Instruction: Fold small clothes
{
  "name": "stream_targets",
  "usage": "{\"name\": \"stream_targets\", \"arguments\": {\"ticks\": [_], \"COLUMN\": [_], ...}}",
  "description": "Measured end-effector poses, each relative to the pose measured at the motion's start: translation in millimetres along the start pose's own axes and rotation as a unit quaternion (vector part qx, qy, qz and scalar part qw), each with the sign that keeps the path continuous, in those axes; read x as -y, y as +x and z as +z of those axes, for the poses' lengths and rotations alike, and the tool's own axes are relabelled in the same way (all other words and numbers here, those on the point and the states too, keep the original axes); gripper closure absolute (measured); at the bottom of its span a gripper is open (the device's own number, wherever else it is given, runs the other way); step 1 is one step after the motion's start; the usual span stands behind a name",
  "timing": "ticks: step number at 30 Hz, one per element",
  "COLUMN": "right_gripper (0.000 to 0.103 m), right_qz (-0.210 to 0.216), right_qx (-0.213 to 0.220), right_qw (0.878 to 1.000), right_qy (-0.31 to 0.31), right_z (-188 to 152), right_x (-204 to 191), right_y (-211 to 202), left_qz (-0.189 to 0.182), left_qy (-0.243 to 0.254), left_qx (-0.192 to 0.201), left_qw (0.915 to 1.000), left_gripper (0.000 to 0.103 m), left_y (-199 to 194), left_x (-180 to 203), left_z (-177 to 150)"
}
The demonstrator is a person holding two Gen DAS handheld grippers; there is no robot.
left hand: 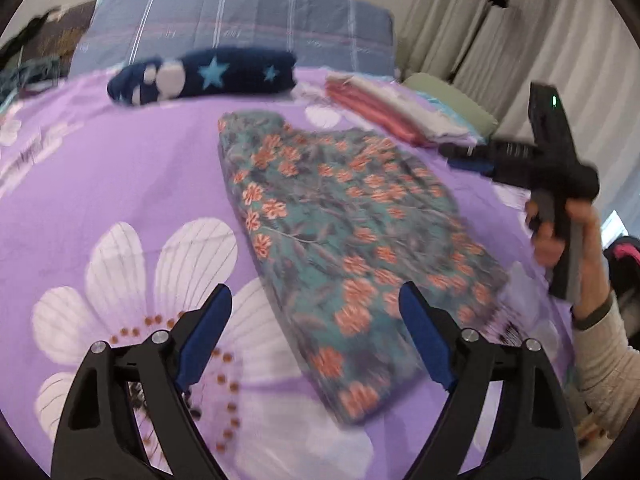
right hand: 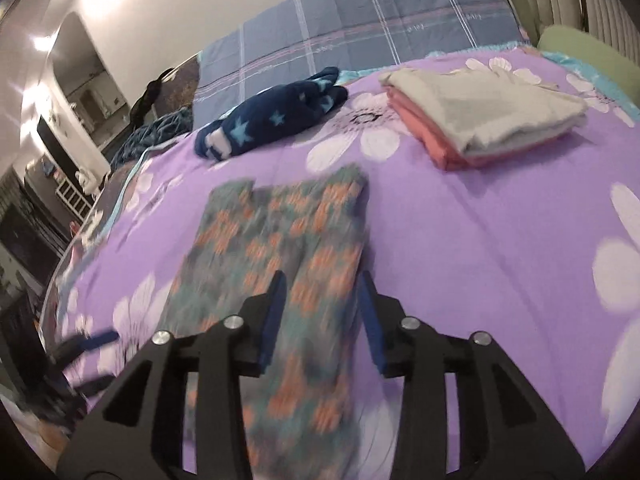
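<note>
A teal garment with orange flowers (left hand: 344, 240) lies flat and folded lengthwise on the purple flowered bedsheet (left hand: 100, 184); it also shows in the right wrist view (right hand: 280, 264). My left gripper (left hand: 316, 292) is open and empty, hovering over the garment's near left edge. My right gripper (right hand: 322, 280) is open and empty, just above the garment's near right edge. The right gripper's body (left hand: 552, 176), held in a hand, shows at the right of the left wrist view.
A stack of folded clothes, white on pink (right hand: 480, 120), lies at the back right of the bed. A dark blue star-patterned bundle (right hand: 272, 120) lies at the back. A blue plaid quilt (right hand: 360, 24) lines the far edge. Curtains (left hand: 520, 32) hang at the right.
</note>
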State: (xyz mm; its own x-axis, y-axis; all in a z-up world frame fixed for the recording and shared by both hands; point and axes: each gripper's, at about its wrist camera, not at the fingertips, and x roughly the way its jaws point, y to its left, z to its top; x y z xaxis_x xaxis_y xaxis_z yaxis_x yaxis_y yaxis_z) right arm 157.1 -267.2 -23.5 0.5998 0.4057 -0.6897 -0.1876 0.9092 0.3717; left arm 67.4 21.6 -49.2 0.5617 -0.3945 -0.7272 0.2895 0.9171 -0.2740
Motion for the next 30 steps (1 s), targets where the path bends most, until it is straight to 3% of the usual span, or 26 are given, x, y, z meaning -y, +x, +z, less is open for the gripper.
{"name": "stream_targets", "arguments": {"ticks": [5, 9, 10, 11, 13, 16, 18, 20, 22, 23, 26, 30], "right_gripper": [0.059, 0.06, 0.084, 0.101, 0.1, 0.1, 0.1, 0.095, 0.089, 0.085, 0.08, 0.078], "right_qz": [0.003, 0.022, 0.027, 0.033, 0.028, 0.075, 0.074, 0.013, -0.089, -0.1, -0.09, -0.084], "right_qx": [-0.054, -0.091, -0.091, -0.083, -0.044, 0.016, 0.036, 0.016, -0.037, -0.048, -0.023, 0.019], "right_qw": [0.997, 0.993, 0.993, 0.995, 0.999, 0.996, 0.995, 0.998, 0.993, 0.992, 0.995, 0.994], "right_qy": [0.053, 0.072, 0.068, 0.055, 0.01, -0.037, -0.058, -0.066, -0.068, -0.061, -0.034, -0.071], "right_z": [46.6, 61.2, 63.2, 66.5, 73.6, 80.8, 81.3, 78.7, 68.0, 62.9, 55.5, 48.4], "right_x": [25.9, 33.1, 32.6, 29.7, 16.9, -3.4, -10.9, -8.5, 4.5, 10.8, 17.0, -2.2], "right_y": [52.3, 96.6, 101.7, 105.4, 98.7, 78.0, 73.3, 92.9, 126.1, 132.6, 118.9, 80.5], "left_qz": [-0.014, -0.02, -0.021, -0.022, -0.022, -0.02, -0.019, -0.016, -0.012, -0.011, -0.01, -0.008], "left_qy": [-0.028, -0.016, -0.013, -0.011, -0.003, -0.004, -0.005, -0.003, -0.003, -0.003, -0.004, -0.008], "left_qx": [-0.04, -0.035, -0.034, -0.032, -0.026, -0.019, -0.017, -0.015, -0.013, -0.012, -0.013, -0.012], "left_qw": [0.9987, 0.9991, 0.9991, 0.9992, 0.9994, 0.9996, 0.9997, 0.9998, 0.9998, 0.9999, 0.9999, 0.9999], "left_gripper": [0.017, 0.016, 0.016, 0.015, 0.015, 0.015, 0.015, 0.015, 0.015, 0.015, 0.015, 0.015], "left_y": [39.5, 47.6, 48.7, 49.1, 50.6, 49.7, 49.3, 47.3, 46.0, 45.5, 44.3, 43.9], "left_x": [-15.3, -15.7, -15.7, -15.6, -14.7, -14.5, -14.5, -13.5, -12.7, -12.9, -13.5, -12.9], "left_z": [5.7, 7.6, 8.0, 8.3, 7.6, 6.0, 6.0, 5.2, 4.4, 4.1, 3.3, 2.8]}}
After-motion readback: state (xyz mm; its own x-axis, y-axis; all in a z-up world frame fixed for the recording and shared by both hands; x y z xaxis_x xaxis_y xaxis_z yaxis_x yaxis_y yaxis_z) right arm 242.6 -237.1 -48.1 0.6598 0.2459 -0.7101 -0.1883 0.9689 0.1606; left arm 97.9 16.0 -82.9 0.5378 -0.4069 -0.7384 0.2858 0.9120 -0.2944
